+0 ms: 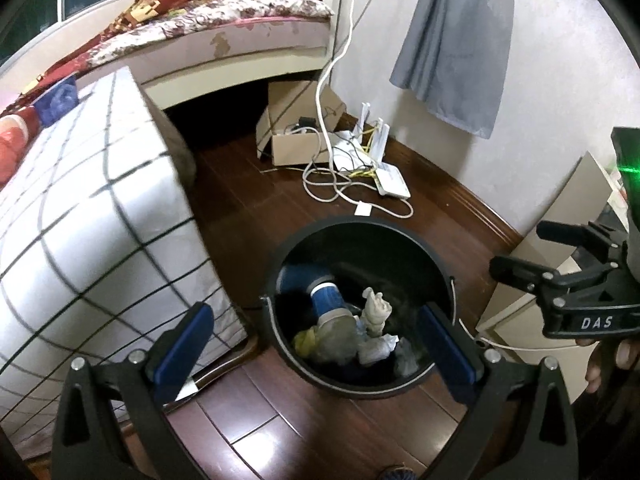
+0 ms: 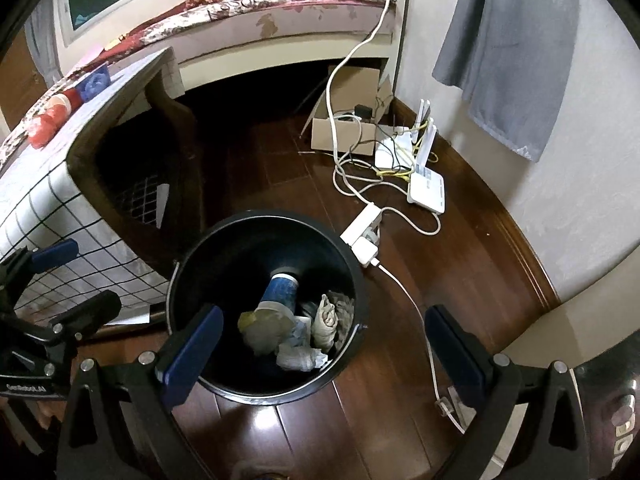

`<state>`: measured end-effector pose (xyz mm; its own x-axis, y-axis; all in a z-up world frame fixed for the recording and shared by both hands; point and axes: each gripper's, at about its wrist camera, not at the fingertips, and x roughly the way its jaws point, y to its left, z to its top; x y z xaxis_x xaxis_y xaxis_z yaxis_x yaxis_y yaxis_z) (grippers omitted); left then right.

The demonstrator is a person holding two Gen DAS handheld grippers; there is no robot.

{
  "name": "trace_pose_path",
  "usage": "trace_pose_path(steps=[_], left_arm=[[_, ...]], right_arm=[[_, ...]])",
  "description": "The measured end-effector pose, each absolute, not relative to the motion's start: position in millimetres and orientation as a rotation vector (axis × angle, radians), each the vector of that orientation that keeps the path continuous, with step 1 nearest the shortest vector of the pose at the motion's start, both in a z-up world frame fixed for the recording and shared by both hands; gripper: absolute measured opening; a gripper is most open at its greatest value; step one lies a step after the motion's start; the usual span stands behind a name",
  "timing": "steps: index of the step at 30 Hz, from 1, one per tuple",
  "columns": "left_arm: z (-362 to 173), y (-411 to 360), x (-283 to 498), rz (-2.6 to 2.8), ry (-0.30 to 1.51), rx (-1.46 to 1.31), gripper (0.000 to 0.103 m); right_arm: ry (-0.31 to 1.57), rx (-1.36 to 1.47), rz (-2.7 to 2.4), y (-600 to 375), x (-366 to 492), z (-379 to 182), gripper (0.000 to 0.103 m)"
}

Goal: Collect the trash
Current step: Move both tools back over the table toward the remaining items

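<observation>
Two grippers hang over a black bin (image 2: 264,304) that stands on the dark wooden floor (image 2: 460,264) beside a bed with a checked cover (image 1: 92,216). The left gripper (image 1: 316,344) has its blue-padded fingers (image 1: 184,344) spread wide with nothing between them, and the right gripper (image 2: 324,348) is likewise wide apart and empty. In the bin lie a blue can (image 2: 280,290), a yellowish scrap (image 2: 252,320), crumpled white paper (image 2: 298,356) and a rolled pale cloth (image 2: 326,318), all piled together at the bottom. Behind the bin a white power strip (image 2: 362,232) lies just beside its rim, with white cables (image 2: 352,184) running to a cardboard box (image 2: 344,136) and a white router (image 2: 426,184) near the wall. A grey cloth (image 2: 508,52) hangs on the wall
</observation>
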<state>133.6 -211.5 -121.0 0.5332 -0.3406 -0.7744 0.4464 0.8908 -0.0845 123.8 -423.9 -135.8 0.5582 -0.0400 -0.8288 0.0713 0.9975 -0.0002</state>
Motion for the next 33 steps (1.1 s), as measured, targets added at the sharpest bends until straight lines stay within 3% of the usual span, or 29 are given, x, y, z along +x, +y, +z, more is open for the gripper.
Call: trace_pose_path(steps=[19, 33], left_arm=[[-68.5, -119.7, 121.2, -0.306, 0.763, 0.043, 0.102], [-35.7, 1.1, 180.5, -0.033, 0.694, -0.001, 0.102]], right_arm=[[0.789, 0.014, 0.093, -348.5, 122.7, -80.7, 0.102], [0.695, -0.023, 0.156, -268.7, 177.2, -43.2, 0.102]])
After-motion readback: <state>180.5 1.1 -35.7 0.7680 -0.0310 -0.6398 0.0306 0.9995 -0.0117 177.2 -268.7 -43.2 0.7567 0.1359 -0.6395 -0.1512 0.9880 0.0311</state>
